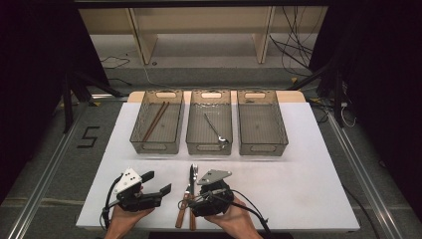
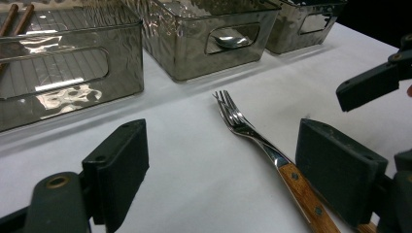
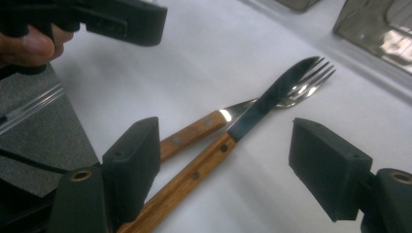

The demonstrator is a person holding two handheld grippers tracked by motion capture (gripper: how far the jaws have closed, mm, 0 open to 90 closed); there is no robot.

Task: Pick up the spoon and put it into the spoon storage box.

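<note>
— Right hand-held gripper [image 3: 223, 160]?
— Hovered low in the frame's lower centre, jaws spread wide, nothing gripped. Straddled the wooden handles of the knife [image 3: 228, 145] and fork [image 3: 214, 121], crossed on the white table [image 1: 298, 164].
— Left hand-held gripper [image 1: 160, 183]?
— Sat at lower left, jaws wide apart, empty.
— Farther up?
— Three clear bins across the middle: chopsticks [image 1: 155, 121] in the left, spoon [image 1: 217, 130] in the centre.

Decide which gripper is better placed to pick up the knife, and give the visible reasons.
Right. The right gripper has its open jaws either side of the knife and fork handles. The left gripper sits open off to the side.
</note>
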